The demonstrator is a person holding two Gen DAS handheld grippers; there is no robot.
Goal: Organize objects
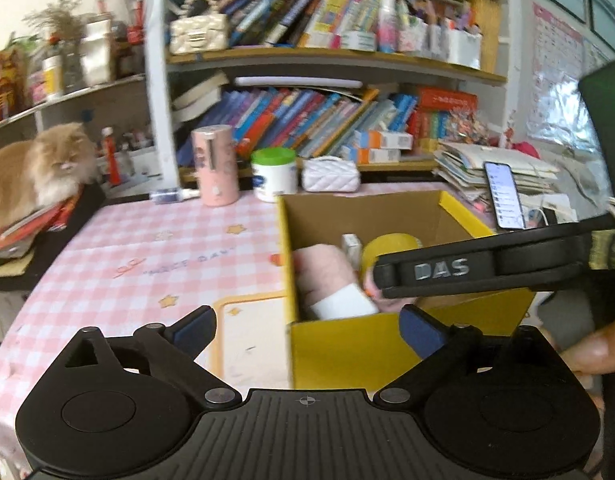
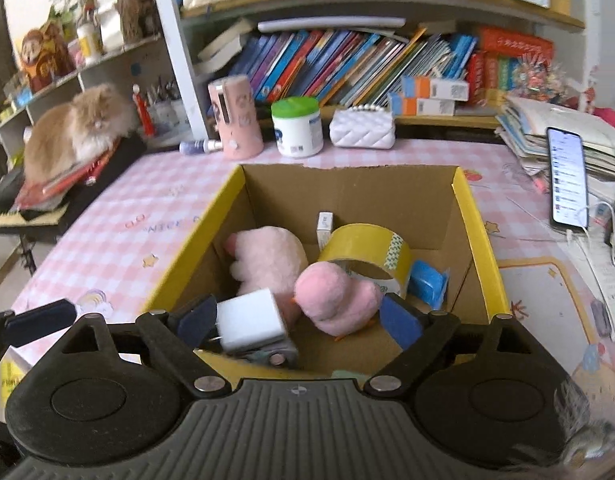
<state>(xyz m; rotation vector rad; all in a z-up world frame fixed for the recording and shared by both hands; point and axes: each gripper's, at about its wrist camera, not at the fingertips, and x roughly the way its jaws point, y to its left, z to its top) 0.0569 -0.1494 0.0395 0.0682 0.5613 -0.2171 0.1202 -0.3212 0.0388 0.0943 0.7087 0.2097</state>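
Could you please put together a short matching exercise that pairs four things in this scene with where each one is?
Things:
1. roll of yellow tape
2. cat
3. phone
4. green-lidded jar

Places:
A. on a stack of books left of the table
B. inside the cardboard box
C. propped near the table's right edge
D. standing between the pink cylinder and the white quilted purse

Pairs: 1-B, 2-A, 3-C, 4-D
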